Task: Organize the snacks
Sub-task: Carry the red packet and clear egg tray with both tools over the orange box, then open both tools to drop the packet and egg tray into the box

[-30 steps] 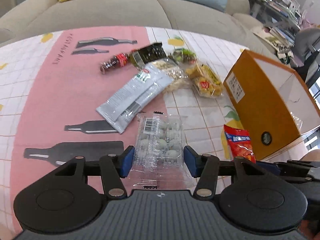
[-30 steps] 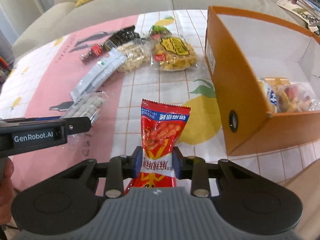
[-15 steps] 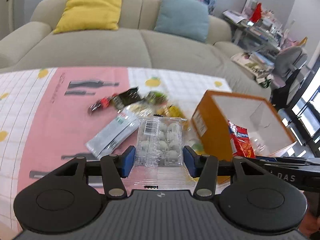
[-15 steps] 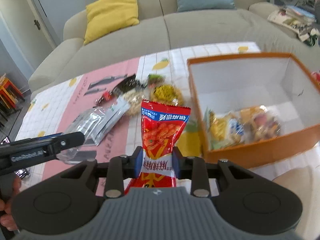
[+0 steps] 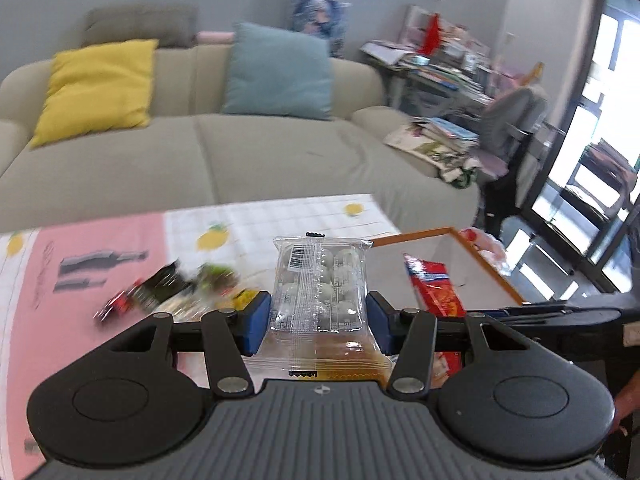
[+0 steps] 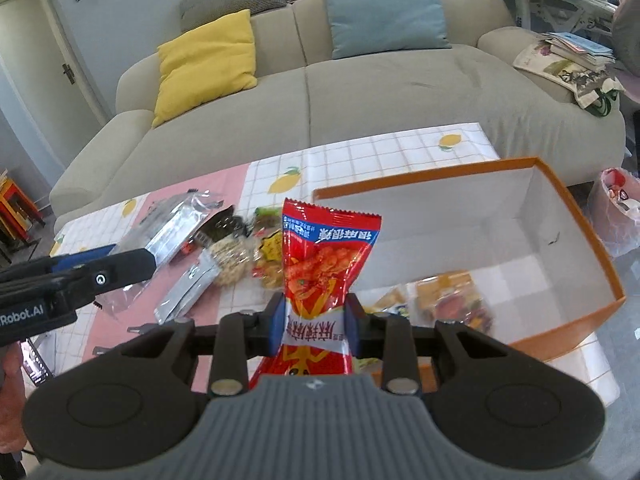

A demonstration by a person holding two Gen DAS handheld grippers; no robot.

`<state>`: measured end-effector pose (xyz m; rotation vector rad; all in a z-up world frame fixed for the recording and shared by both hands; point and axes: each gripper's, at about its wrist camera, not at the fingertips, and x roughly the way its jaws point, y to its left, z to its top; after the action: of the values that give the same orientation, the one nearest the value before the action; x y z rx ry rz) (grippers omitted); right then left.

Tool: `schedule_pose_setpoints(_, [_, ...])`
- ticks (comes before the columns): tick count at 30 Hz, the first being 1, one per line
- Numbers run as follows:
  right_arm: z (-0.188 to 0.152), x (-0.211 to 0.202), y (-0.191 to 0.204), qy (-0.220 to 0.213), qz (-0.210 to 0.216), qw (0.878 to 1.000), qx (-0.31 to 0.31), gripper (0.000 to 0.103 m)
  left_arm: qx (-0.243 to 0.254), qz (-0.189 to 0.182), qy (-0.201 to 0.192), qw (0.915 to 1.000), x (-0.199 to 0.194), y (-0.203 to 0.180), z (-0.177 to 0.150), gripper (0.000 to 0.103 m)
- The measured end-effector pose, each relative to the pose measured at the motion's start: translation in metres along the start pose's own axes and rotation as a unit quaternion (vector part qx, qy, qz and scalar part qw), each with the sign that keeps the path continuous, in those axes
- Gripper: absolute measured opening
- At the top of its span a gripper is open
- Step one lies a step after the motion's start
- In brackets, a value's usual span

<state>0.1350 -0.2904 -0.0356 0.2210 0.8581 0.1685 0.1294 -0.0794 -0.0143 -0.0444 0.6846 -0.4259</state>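
- I hold the left gripper [image 5: 318, 322] closed on one clear packet of pale round sweets [image 5: 320, 286]. The blue pads press its two long edges, so the packet stands flat and upright between them and cannot swing.
- I hold the right gripper [image 6: 315, 322] closed narrow on one red snack bag [image 6: 320, 264]. The pads pinch it near its lower seal, which leaves the fuller upper part free to drop first on release.
- Both packets are clear of the table, carried above it. The red bag is just short of the near wall of the orange box [image 6: 576, 320]; the clear packet is left of the box.
- The box stands open-topped at the right end of the table, so I judge it to be the collection point. Several wrapped snacks [image 6: 444, 300] already lie in its near corner; I cannot count them exactly.
- Count on the tablecloth [image 6: 400, 152]: about six loose packets [image 6: 240, 256] in one cluster left of the box, some overlapping.
- Count of grippers: two, one packet in each.
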Motion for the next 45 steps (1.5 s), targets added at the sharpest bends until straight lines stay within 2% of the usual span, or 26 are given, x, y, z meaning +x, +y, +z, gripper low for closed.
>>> schedule_pose_setpoints(7, [0.029, 0.007, -0.05, 0.013, -0.019, 0.999, 0.027, 0.029, 0.055, -0.029, 0.017, 0.9979, 0.048, -0.04, 0.02, 0.059])
schedule_pose_setpoints(13, [0.042, 0.033, -0.081, 0.046, -0.017, 0.997, 0.053, 0.029, 0.11, -0.016, 0.054, 0.9924, 0.092, -0.063, 0.019, 0.059])
schedule_pose_setpoints(18, [0.044, 0.066, -0.097, 0.077, -0.012, 0.995, 0.065, 0.029, 0.142, -0.005, 0.102, 0.9846, 0.125, -0.071, 0.013, 0.059])
schedule_pose_setpoints(21, [0.045, 0.088, -0.104, 0.102, -0.003, 0.993, 0.066, 0.029, 0.156, 0.005, 0.134, 0.9786, 0.14, -0.071, 0.009, 0.059])
schedule_pose_setpoints(28, [0.049, 0.136, -0.114, 0.159, 0.018, 0.985, 0.058, 0.03, 0.214, 0.019, 0.191, 0.9579, 0.166, -0.074, 0.003, 0.059])
schedule_pose_setpoints(40, [0.05, 0.176, -0.11, 0.199, 0.019, 0.979, 0.051, 0.031, 0.292, 0.031, 0.23, 0.9279, 0.192, -0.089, 0.003, 0.06])
schedule_pose_setpoints(45, [0.049, 0.181, -0.11, 0.213, 0.021, 0.975, 0.052, 0.037, 0.299, 0.029, 0.231, 0.9254, 0.197, -0.089, 0.0, 0.065])
